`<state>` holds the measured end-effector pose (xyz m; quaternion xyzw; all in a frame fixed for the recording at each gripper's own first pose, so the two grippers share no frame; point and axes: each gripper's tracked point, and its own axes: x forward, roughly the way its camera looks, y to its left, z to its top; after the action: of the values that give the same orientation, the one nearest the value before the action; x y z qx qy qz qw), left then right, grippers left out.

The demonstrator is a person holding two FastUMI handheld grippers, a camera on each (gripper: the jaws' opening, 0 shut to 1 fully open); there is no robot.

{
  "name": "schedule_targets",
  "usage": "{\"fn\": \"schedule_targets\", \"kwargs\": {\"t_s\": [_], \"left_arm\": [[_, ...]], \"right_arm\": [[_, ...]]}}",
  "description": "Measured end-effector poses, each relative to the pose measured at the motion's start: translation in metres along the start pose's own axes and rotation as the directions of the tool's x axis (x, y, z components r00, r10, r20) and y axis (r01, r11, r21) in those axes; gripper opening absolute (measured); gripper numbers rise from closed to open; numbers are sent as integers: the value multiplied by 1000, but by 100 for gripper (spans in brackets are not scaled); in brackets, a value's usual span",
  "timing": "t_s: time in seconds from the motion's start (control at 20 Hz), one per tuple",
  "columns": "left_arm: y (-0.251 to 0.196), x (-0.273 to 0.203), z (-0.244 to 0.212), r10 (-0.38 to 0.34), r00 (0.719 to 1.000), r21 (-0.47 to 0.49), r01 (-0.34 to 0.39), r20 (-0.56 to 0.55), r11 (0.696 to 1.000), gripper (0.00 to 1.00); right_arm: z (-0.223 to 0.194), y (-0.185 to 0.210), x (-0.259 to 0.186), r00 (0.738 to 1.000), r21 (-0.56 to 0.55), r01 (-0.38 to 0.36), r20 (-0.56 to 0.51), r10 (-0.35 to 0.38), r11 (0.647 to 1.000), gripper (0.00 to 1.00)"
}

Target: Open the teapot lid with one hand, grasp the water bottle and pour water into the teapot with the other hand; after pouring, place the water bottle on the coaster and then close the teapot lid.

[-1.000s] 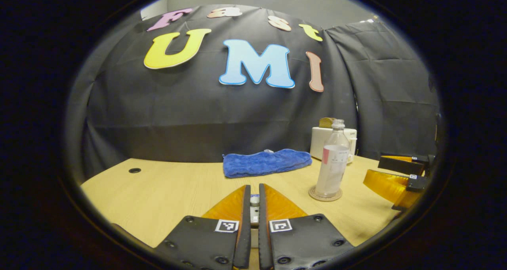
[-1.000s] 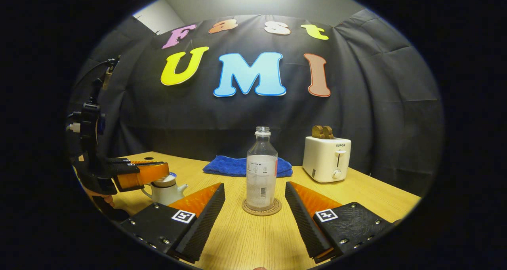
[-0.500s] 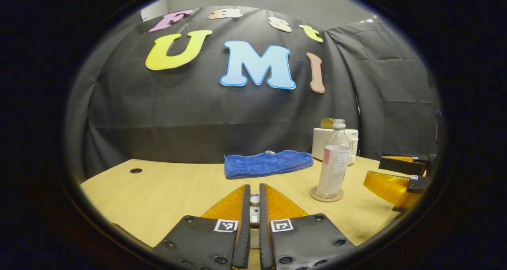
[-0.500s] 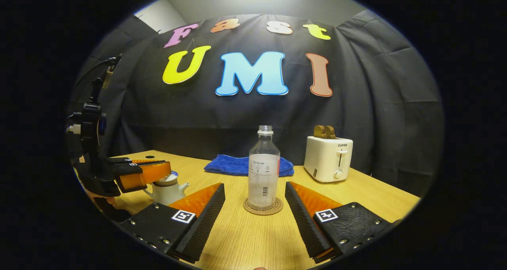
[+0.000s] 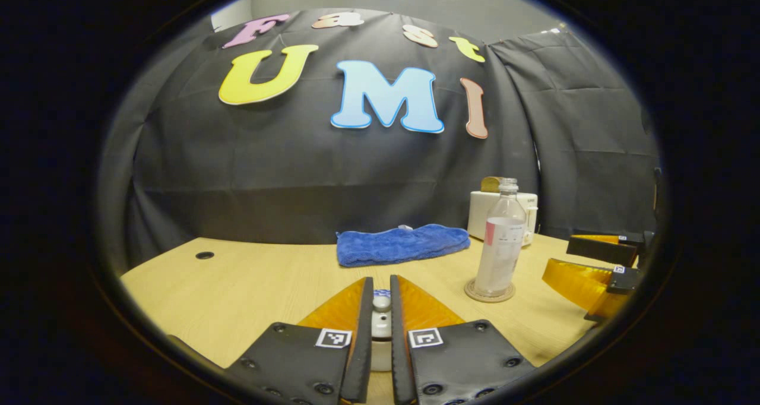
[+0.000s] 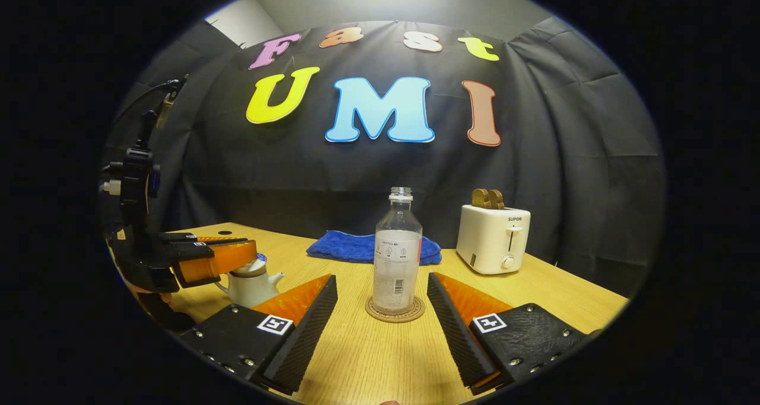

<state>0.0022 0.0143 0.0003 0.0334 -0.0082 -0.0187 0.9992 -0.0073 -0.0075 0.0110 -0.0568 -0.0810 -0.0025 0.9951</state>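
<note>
Left gripper (image 5: 380,310): pinching lid knob (image 5: 381,303).
Right gripper (image 6: 382,301): fingers spread; bottle (image 6: 397,252) upright, dead ahead on coaster (image 6: 395,310).

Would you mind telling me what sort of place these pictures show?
Probably a staged recording booth, not a real kitchen: black cloth wall behind a wooden table set with a toaster, teapot and water bottle.

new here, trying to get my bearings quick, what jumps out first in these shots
The clear plastic water bottle stands uncapped and upright on a round cork coaster, straight ahead of the open right gripper. Toward the left of the right gripper view, the left gripper is closed on the knob of the small white teapot's lid. At the back of the wooden table lie a folded blue towel and a white toaster.
</note>
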Motion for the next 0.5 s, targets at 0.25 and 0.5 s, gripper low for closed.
{"fn": "schedule_targets", "kwargs": {"t_s": [0.25,0.5], "left_arm": [[-3,-3,1,-9,1000,-11,9,-4,1000,39],[-2,-14,11,-5,1000,-31,6,17,999,53]], "right_arm": [[0,0,-1,1000,-1,2,2,-2,1000,95],[2,2,-1,1000,-14,2,11,-2,1000,95]]}}
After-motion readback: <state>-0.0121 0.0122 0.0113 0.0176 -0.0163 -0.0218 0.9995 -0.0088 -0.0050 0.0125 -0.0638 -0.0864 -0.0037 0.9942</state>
